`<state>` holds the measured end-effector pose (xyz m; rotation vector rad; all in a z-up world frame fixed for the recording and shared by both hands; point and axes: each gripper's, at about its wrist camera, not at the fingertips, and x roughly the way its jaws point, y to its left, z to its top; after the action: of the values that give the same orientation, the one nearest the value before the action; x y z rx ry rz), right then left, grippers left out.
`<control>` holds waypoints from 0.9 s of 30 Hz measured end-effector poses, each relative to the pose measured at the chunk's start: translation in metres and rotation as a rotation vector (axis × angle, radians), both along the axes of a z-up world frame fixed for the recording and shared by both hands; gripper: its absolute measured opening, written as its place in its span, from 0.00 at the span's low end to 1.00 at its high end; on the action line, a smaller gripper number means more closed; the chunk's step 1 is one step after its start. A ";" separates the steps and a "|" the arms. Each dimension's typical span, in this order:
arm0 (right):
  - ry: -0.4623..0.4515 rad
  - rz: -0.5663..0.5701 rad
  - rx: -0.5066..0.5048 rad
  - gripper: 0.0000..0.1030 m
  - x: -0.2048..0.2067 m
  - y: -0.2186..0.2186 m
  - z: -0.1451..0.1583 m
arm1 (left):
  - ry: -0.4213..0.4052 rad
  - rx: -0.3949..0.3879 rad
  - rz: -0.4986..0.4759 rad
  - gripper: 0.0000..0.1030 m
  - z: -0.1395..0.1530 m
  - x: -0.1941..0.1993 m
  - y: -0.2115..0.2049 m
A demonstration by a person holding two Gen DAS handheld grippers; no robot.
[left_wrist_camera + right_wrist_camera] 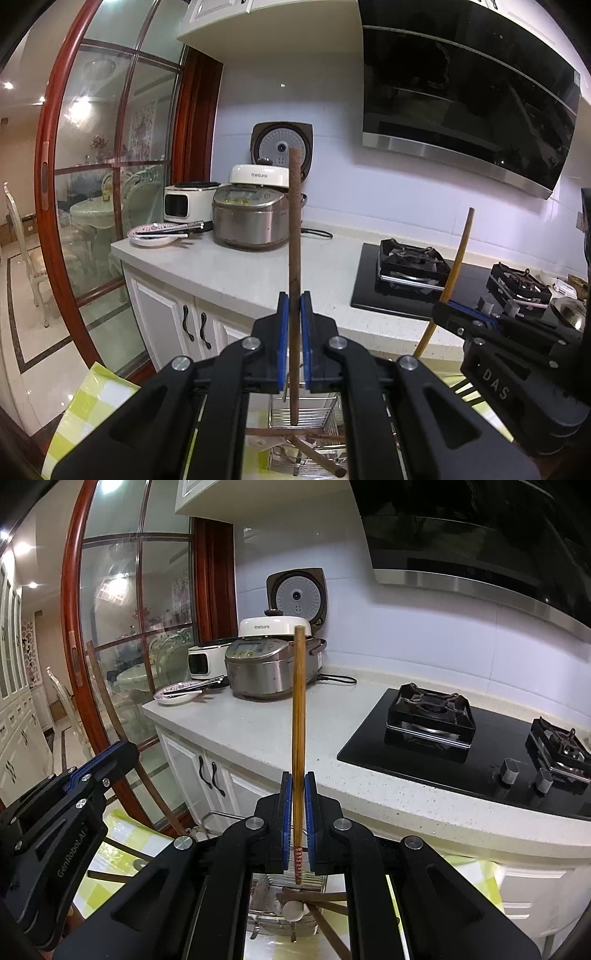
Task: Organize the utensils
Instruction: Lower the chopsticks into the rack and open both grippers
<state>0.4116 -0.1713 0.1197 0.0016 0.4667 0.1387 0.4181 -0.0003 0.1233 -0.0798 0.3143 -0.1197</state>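
Kitchen, lit from the dining room on the left; white counter (280, 731) runs far across, with cookers (251, 218) at its far left and a black hob (461, 746) at right. A plate (153, 236) with more utensils sits at the counter's far-left end.

We hold 2 chopsticks, 1 per gripper. Left gripper (294, 314): jaws closed down on a dark chopstick (294, 236), stick upright, lower tip hanging over the wire rack (306, 417) near us. Right gripper (298, 797): jaws likewise clamped on a light chopstick (298, 709), upright, patterned end down, just above the same rack. The 2 grippers are side by side, each visible at the edge of the other's view.

In the rack already: several dark chopsticks lying crossed (314, 454), and a white spoon (293, 910). So some sorting looks done, though loosely.

Left to do, as we judge: set these 2 sticks in the rack, then likely fetch what lies on the plate. Rack's compartments are mostly hidden by the grippers; we cannot tell which slot each stick is over.
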 end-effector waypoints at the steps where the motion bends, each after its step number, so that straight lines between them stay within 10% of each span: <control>1: 0.004 0.001 0.000 0.07 0.001 0.000 -0.002 | 0.004 0.002 -0.001 0.06 -0.002 0.002 0.000; 15: 0.011 -0.025 -0.009 0.11 0.002 -0.004 -0.012 | 0.036 -0.005 -0.023 0.22 -0.014 0.002 -0.001; 21: -0.018 -0.053 0.010 0.49 -0.008 -0.011 -0.007 | 0.025 -0.007 -0.019 0.31 -0.011 -0.012 0.003; 27: -0.038 -0.056 0.034 0.50 -0.026 -0.019 -0.001 | 0.016 -0.020 -0.016 0.37 -0.005 -0.031 0.008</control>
<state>0.3856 -0.1907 0.1188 0.0452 0.4262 0.0916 0.3870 0.0072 0.1186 -0.0984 0.3298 -0.1386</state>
